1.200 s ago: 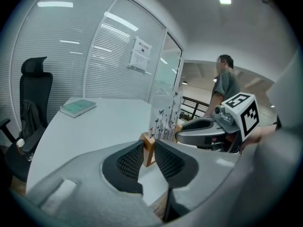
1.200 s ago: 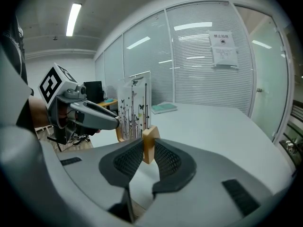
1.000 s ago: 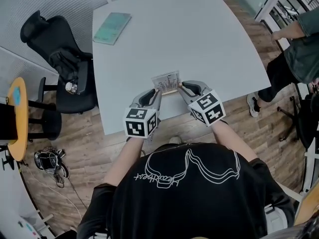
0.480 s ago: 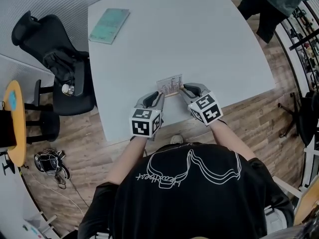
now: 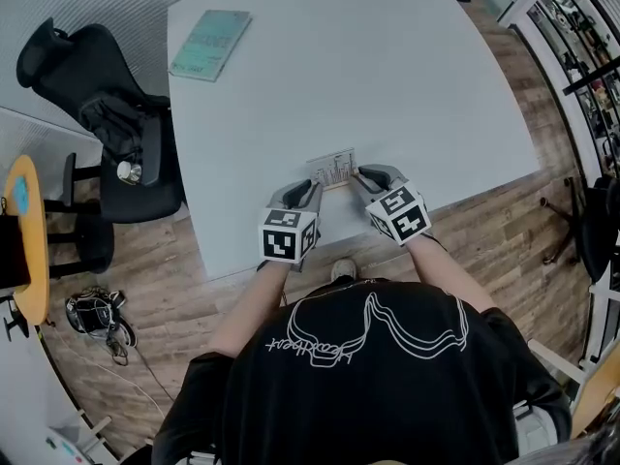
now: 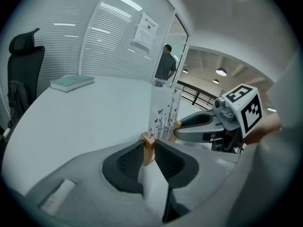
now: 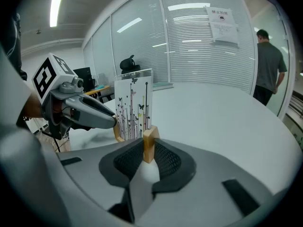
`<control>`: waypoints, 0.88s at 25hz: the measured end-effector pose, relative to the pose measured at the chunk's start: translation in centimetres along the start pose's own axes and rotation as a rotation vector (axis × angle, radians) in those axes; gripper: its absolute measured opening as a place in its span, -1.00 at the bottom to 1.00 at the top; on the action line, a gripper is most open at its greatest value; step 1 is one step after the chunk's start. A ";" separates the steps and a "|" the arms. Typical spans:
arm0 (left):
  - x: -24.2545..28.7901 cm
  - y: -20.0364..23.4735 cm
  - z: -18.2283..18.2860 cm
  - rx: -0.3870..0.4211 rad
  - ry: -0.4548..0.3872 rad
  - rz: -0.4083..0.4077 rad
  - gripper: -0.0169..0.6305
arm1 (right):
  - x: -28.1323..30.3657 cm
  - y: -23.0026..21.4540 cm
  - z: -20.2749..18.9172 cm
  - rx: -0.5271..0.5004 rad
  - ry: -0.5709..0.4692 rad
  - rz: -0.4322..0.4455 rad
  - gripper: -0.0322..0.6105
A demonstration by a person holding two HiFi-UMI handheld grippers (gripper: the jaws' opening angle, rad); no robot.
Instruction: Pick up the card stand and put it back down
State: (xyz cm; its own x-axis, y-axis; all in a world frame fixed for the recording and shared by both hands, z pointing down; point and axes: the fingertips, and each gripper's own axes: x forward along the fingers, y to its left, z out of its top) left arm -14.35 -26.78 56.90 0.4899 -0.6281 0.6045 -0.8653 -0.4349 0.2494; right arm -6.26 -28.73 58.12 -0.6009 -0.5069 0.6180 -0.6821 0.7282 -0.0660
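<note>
**Head view.** A small card stand, a clear upright panel in a pale wooden base point(image 5: 332, 170), is near the front edge of the large white table point(image 5: 387, 66). It sits between the left gripper point(image 5: 310, 188) and the right gripper point(image 5: 362, 175), each at one end of the base. A teal-green book point(image 5: 210, 45) lies well apart, at the far left corner. There is no box, tray or bin on the table. The only holder is the stand itself, and its panel carries a printed card of dark stems and butterflies.

**Left gripper view.** The jaws are pinching one end of the wooden base, a dark ribbed pad pressed to either side of it. The panel stands upright just beyond. The base looks very low over the table, but I cannot tell whether it touches.

**Right gripper view.** It is the same picture mirrored: the jaws are clamped on the opposite end of the base, and the card is upright in front.

**What could go wrong.** Both grips sit at the very tips of a narrow strip of wood (not much to hold). If one hand went lower than the other, the stand would tilt. If one claw let go first, the other could drag or topple it. The spot is also close to the table's front edge, so a topple toward the person might carry it off.
</note>
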 end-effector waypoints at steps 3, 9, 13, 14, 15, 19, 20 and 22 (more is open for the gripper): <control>0.0 0.1 -0.2 0.002 -0.006 0.002 -0.70 | 0.1 0.1 -0.3 0.011 -0.004 0.012 -0.66; 0.1 0.2 -0.2 0.011 -0.016 0.017 -0.70 | 0.3 0.1 -0.4 0.019 -0.013 0.035 -0.66; 0.1 0.2 -0.2 0.026 -0.016 0.031 -0.70 | 0.1 0.2 -0.4 0.088 -0.031 0.073 -0.62; 0.1 0.2 -0.2 0.027 -0.018 0.033 -0.70 | 0.1 0.3 -0.3 0.093 -0.034 0.078 -0.60; 0.1 0.2 -0.1 0.023 -0.025 0.032 -0.70 | 0.1 0.3 -0.2 0.093 -0.039 0.079 -0.58; -0.4 -0.1 0.6 -0.017 -0.081 0.026 -0.49 | -0.8 0.0 0.3 0.108 -0.066 0.075 -0.49; -0.8 -0.2 0.8 -0.026 -0.094 0.024 -0.47 | -1.4 -0.1 0.4 0.112 -0.075 0.071 -0.48; -2.0 -0.6 1.3 -0.039 -0.117 0.024 -0.45 | -2.6 -0.3 0.9 0.111 -0.097 0.063 -0.48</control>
State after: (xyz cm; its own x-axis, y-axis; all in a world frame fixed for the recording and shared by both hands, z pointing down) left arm -14.65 -26.09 54.55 0.4765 -0.7097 0.5190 -0.8791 -0.3951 0.2668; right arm -4.86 -28.03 55.82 -0.6781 -0.5077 0.5315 -0.6803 0.7072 -0.1924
